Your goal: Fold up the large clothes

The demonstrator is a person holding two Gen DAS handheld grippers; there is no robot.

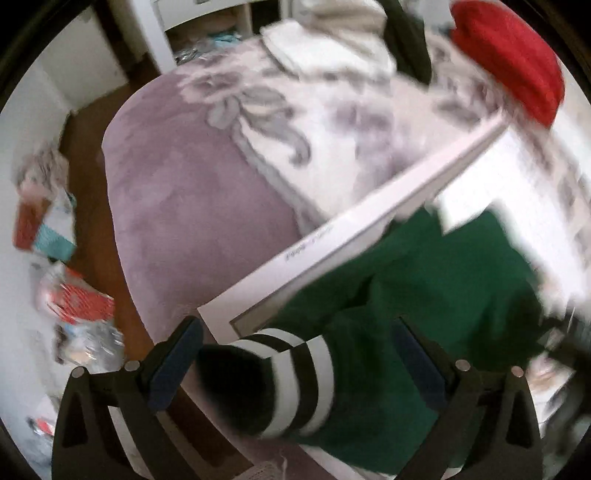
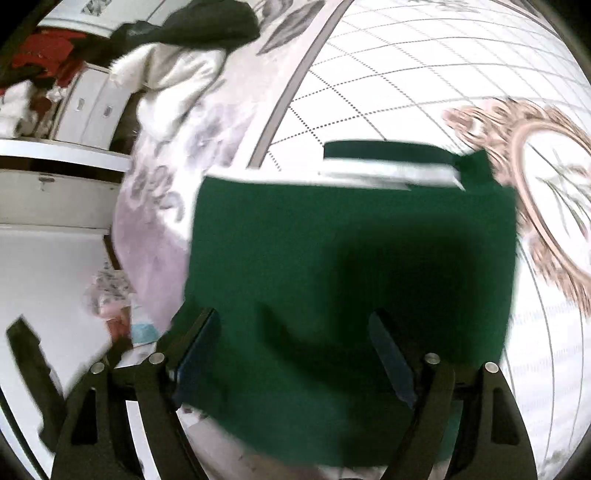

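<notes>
A dark green garment [image 2: 351, 258] lies as a flat, roughly rectangular fold on a white gridded board [image 2: 424, 74]. A white and dark striped band [image 2: 388, 173] shows at its far edge. My right gripper [image 2: 295, 347] hovers over its near part, open, jaws wide and pointing down. In the left wrist view the same green garment [image 1: 424, 295] spills off the board's edge [image 1: 369, 221], ending in a black and white striped cuff [image 1: 295, 376]. My left gripper [image 1: 295, 354] is open. The cuff lies between its fingers [image 1: 177, 354], which are clear of it.
The board rests on a bed with a mauve floral blanket [image 1: 203, 203]. A red garment [image 1: 509, 62], a cream one [image 1: 332, 40] and a dark one [image 2: 192, 22] are piled at the far end. Clutter [image 1: 74, 306] lies on the floor beside the bed; white drawers [image 2: 92, 103] stand beyond.
</notes>
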